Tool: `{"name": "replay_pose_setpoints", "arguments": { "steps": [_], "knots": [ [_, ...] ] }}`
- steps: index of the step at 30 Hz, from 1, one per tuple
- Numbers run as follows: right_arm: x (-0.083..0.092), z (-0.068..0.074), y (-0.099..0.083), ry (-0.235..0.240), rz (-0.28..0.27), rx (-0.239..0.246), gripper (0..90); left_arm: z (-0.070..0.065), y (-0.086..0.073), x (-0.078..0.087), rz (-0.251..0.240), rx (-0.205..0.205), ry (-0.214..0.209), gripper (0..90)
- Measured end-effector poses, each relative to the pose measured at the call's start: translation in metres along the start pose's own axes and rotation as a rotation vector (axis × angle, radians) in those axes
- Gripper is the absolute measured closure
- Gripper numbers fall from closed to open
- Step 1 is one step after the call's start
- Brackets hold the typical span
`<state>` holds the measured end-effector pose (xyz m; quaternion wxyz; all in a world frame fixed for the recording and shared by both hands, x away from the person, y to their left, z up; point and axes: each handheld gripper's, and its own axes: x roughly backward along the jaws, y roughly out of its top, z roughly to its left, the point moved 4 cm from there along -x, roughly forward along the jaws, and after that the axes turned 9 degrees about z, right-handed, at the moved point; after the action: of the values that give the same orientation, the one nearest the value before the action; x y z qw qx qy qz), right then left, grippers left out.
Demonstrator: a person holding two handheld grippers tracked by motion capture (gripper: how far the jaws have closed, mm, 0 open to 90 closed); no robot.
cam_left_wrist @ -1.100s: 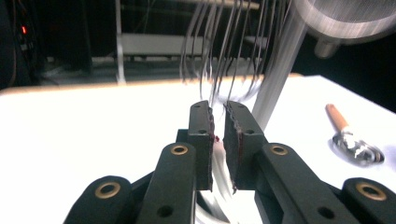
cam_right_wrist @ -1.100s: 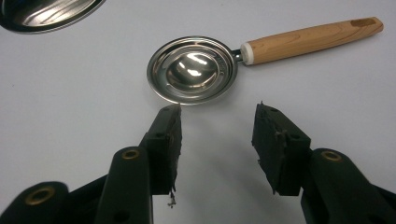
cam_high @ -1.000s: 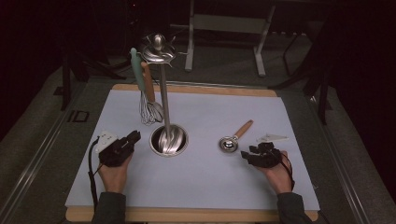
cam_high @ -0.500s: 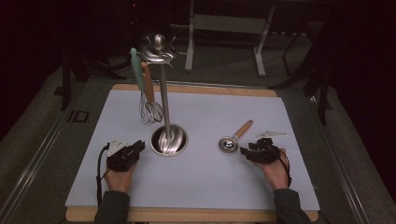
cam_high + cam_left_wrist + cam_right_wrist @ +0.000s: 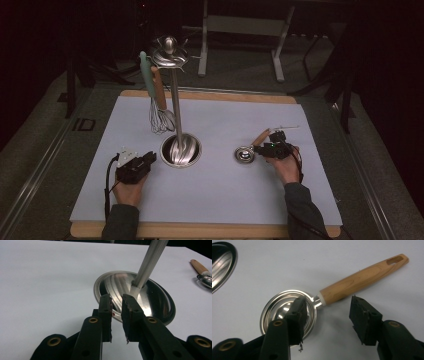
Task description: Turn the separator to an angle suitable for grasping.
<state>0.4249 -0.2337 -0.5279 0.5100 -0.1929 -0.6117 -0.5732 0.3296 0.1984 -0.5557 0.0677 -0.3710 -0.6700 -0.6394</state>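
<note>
the ladle (image 5: 248,149) lies flat on the white worktop (image 5: 215,200), right of centre, its bowl toward the stand and its wooden handle slanting away toward the right edge. bare sheet surrounds it, with wide free room toward the near edge and less toward the right edge. one ladle lies loose; one stand (image 5: 176,115) rises from a round steel base, with one whisk (image 5: 159,107) hanging beside a green-handled tool (image 5: 146,75). the right tongs (image 5: 325,315) hover right over the ladle, jaws apart and just opening wider, straddling the neck where handle meets bowl, not pressing it. the left tongs (image 5: 116,315) rest low by the base's near rim, jaws parted a little, just opening, holding nothing.
</note>
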Motion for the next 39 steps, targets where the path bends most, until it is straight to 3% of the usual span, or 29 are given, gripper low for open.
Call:
{"name": "replay_pose_setpoints", "arguments": {
  "steps": [4, 9, 22, 27, 35, 37, 39],
  "knots": [
    [-0.008, 0.001, 0.004, -0.023, 0.017, -0.003, 41.6, 0.000, 0.000, 0.000, 0.000, 0.000, -0.001, 78.3],
    [-0.019, -0.003, 0.012, -0.031, 0.016, -0.051, 37.4, 0.000, 0.000, 0.000, 0.001, 0.000, 0.000, 78.1],
    [-0.037, -0.006, 0.022, -0.070, 0.050, -0.135, 37.3, -0.001, 0.000, 0.000, 0.003, -0.002, -0.004, 77.7],
    [-0.039, -0.005, 0.027, -0.067, 0.070, -0.138, 38.1, -0.001, 0.000, -0.001, 0.002, -0.002, -0.002, 77.5],
    [-0.043, 0.004, 0.033, -0.044, 0.095, -0.092, 48.5, -0.001, 0.000, -0.001, 0.005, -0.004, -0.001, 76.9],
    [-0.045, 0.009, 0.034, 0.021, 0.106, -0.078, 57.6, -0.001, 0.000, -0.001, 0.006, -0.004, -0.001, 76.8],
    [-0.045, 0.009, 0.034, 0.021, 0.106, -0.078, 57.6, -0.001, 0.000, -0.001, 0.006, -0.004, 0.000, 76.8]
  ]
}}
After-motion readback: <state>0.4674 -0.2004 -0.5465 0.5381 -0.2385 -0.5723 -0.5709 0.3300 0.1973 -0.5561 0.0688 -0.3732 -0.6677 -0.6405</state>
